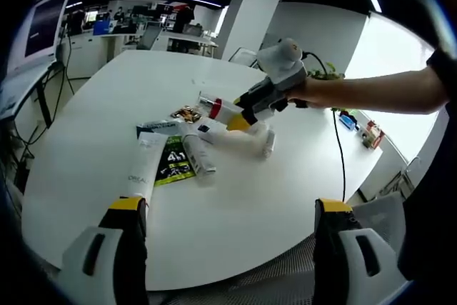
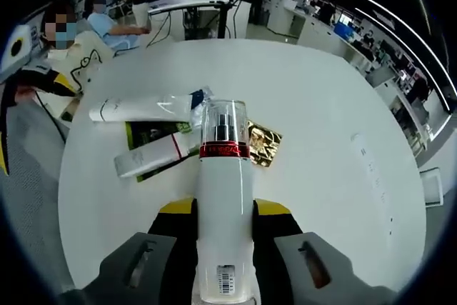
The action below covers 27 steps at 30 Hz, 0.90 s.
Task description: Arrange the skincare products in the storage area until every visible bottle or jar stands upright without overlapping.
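My right gripper [image 2: 225, 211] is shut on a white pump bottle [image 2: 224, 176] with a red band and clear cap, held lying along the jaws above the table. In the left gripper view that same bottle [image 1: 216, 109] hangs over the product pile, gripped by the right gripper [image 1: 243, 119] in a person's hand. Below it lie a long white tube [image 1: 143, 166], a second white tube [image 1: 198, 155], a green sachet [image 1: 173, 163], a gold sachet [image 1: 186, 113] and a small white bottle [image 1: 265, 142] on its side. My left gripper [image 1: 230, 208] is open, well short of the pile.
The round white table [image 1: 235, 205] has bare surface around the pile. In the right gripper view the tubes [image 2: 143, 109] and gold sachet [image 2: 263, 144] lie past the bottle. Seated people are beyond the table's far left edge. A cable and small items lie near the right rim [image 1: 360, 130].
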{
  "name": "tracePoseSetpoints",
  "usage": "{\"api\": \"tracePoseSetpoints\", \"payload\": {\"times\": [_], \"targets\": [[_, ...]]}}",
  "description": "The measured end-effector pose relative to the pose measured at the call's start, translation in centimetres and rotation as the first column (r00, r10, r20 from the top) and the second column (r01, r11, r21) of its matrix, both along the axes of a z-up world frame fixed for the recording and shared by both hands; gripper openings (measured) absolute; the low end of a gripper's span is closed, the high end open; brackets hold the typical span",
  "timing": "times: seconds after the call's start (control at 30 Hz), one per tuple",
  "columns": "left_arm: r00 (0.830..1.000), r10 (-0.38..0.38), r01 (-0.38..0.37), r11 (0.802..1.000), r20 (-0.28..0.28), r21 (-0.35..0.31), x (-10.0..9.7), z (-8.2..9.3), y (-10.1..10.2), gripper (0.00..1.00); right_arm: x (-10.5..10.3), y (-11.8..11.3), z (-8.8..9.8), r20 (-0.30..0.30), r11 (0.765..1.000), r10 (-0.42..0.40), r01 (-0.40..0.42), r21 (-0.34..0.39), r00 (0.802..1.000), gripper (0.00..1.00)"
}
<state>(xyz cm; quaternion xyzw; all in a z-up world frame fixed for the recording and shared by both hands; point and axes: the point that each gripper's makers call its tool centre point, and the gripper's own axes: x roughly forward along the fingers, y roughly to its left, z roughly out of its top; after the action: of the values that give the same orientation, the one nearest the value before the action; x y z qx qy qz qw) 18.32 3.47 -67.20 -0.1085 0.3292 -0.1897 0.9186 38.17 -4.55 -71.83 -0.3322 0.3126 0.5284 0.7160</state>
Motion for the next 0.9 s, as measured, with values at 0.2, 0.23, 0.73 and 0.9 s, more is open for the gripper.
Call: {"api": "tracePoseSetpoints", "payload": {"times": [0.2, 0.23, 0.73, 0.9], "targets": [[1.0, 0.008, -0.008, 1.0, 0.006, -0.021, 0.0, 0.4, 0.0, 0.9, -0.8, -0.3, 1.3, 0.037, 0.999, -0.015, 0.013, 0.04, 0.999, 0.28], [1.0, 0.013, -0.013, 0.999, 0.006, -0.029, 0.0, 0.5, -0.1, 0.9, -0.9, -0.3, 1.5, 0.044, 0.999, -0.02, 0.018, 0.048, 0.999, 0.28], [0.993, 0.089, -0.077, 0.987, 0.077, -0.144, 1.4, 4.8, 0.6, 0.89, -5.1, 2.0, 9.3, 0.197, 0.965, -0.068, 0.015, 0.262, 0.978, 0.28], [0.988, 0.108, -0.085, 0.977, 0.112, -0.193, 2.0, 6.5, 0.6, 0.88, -6.5, 2.4, 11.3, 0.24, 0.953, -0.079, 0.002, 0.304, 0.968, 0.28]]}}
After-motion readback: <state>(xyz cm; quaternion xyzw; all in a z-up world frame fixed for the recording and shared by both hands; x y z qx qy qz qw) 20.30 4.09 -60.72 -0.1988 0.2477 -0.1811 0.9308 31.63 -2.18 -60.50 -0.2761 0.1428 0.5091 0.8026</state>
